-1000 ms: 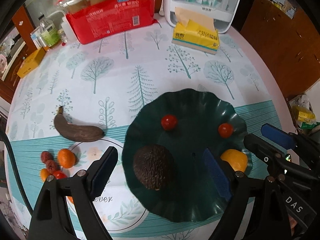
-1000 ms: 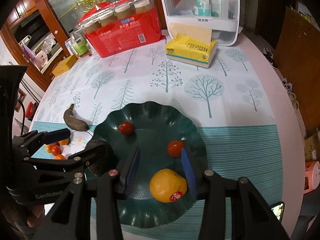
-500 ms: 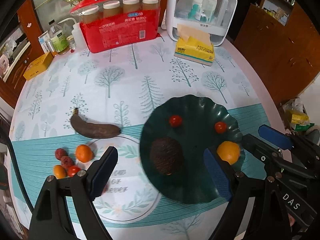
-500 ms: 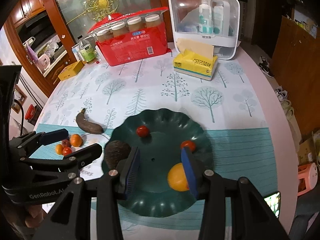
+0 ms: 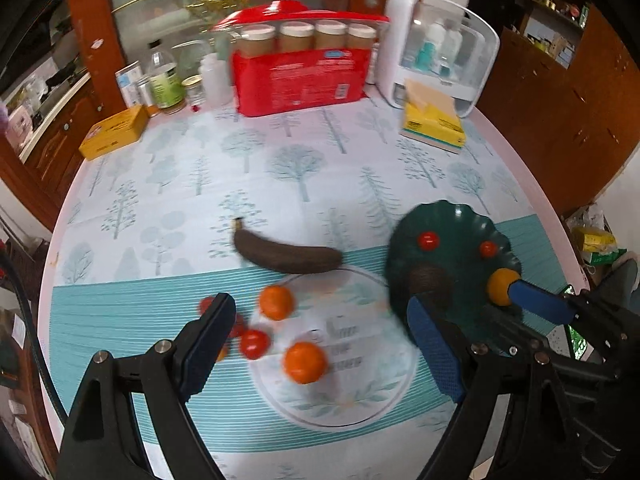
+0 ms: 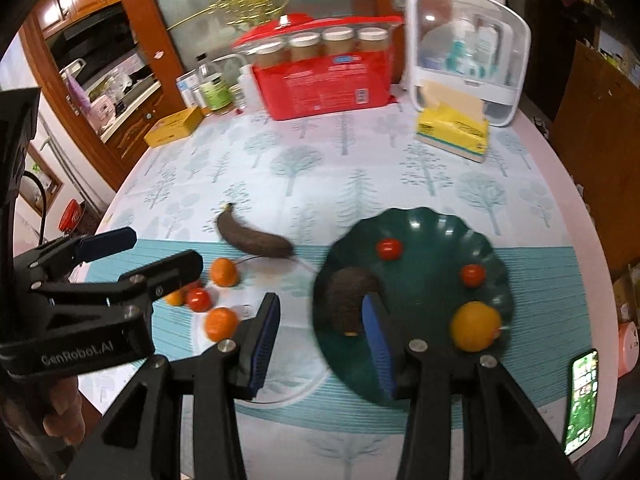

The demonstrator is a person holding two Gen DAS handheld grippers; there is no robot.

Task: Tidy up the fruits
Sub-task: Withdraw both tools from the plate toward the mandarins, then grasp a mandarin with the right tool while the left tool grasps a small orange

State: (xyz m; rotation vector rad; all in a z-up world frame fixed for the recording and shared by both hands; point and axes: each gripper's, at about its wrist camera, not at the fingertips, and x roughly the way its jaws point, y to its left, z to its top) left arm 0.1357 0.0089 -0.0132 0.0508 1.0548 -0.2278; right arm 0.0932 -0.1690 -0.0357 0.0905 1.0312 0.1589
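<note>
A dark green scalloped plate [image 6: 436, 224] holds an avocado [image 6: 350, 300], two cherry tomatoes [image 6: 389, 249] and an orange [image 6: 475, 326]; it also shows in the left wrist view [image 5: 460, 216]. A blackened banana [image 5: 286, 256] lies left of it. Two mandarins [image 5: 305, 362], a cherry tomato [image 5: 254, 344] and small red fruits lie loose on the cloth. My left gripper [image 5: 320, 346] is open and empty above the loose fruit. My right gripper [image 6: 320, 340] is open and empty over the plate's left rim.
At the back stand a red pack of jars [image 5: 300, 72], a white organiser box [image 5: 440, 52], a yellow tissue pack [image 5: 432, 124], bottles [image 5: 164, 80] and a yellow box [image 5: 114, 132]. A phone [image 6: 580, 396] lies at the right table edge.
Both grippers have pulled up and swung left, away from the plate. The left gripper has gone from over the avocado to over the loose fruit. The right has left the orange on the plate.
</note>
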